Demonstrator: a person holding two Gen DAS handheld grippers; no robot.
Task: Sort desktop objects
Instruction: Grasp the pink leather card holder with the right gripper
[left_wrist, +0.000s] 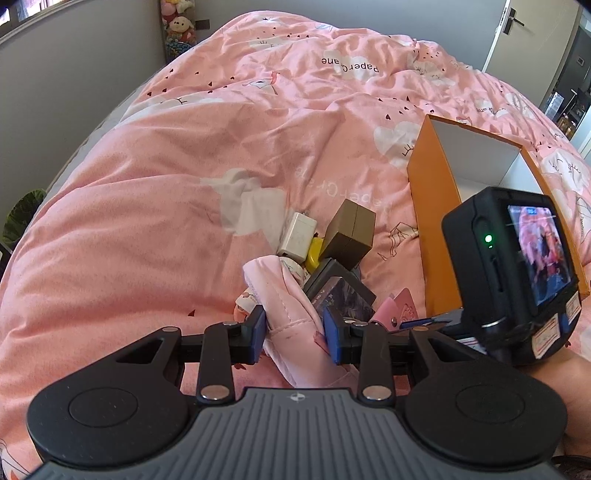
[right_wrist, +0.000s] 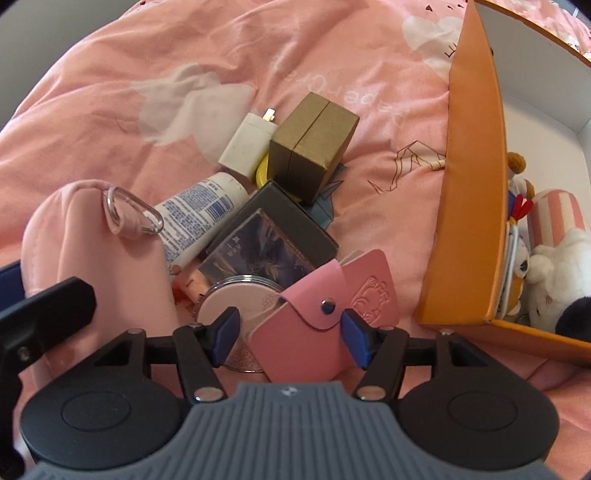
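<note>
A: Beside the orange box (right_wrist: 476, 177), on the quilt (left_wrist: 166, 155), most of the pile is still waiting: a brown box (right_wrist: 314, 144), a charger (right_wrist: 245, 147), a tube (right_wrist: 199, 218).

B: What is being gripped?

A: A pink pouch (left_wrist: 291, 314) is being pinched by the left gripper (left_wrist: 294, 330). A pink wallet (right_wrist: 303, 325) is being straddled by the right gripper (right_wrist: 291, 338), fingers spread. Plush toys (right_wrist: 554, 280) are already being kept in the box.
</note>
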